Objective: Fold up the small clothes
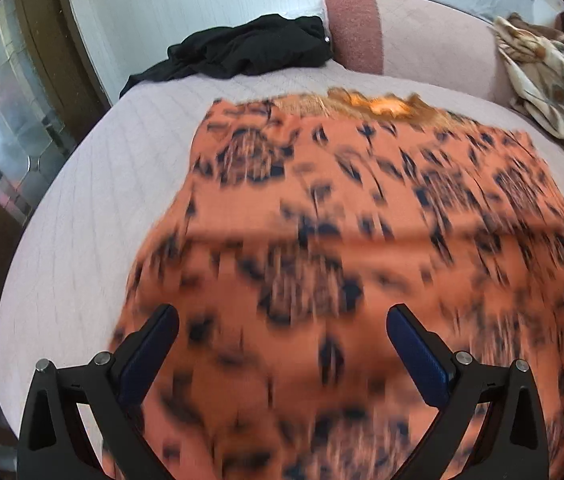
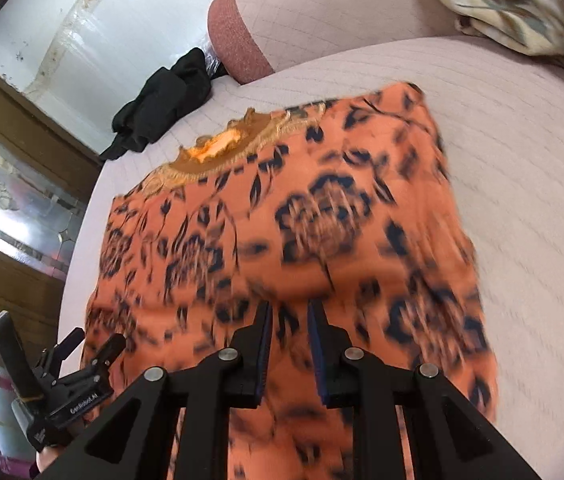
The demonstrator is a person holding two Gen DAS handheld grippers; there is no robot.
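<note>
Blur smears orange garment [image 1: 321,208] near both grippers.

You have one orange garment [image 1: 321,208] printed with dark navy flowers and leaves, spread out mostly flat on the pale quilted bed cover [image 1: 82,208]. Its neckline, trimmed in golden-brown embroidery, lies at the far end, and the body runs back toward you. In the left wrist view a soft crease runs across the cloth about halfway down. In the right wrist view the same garment [image 2: 282,220] fills the middle, its right edge lying fairly straight on the cover. Motion blur smears the print nearest you.
</note>
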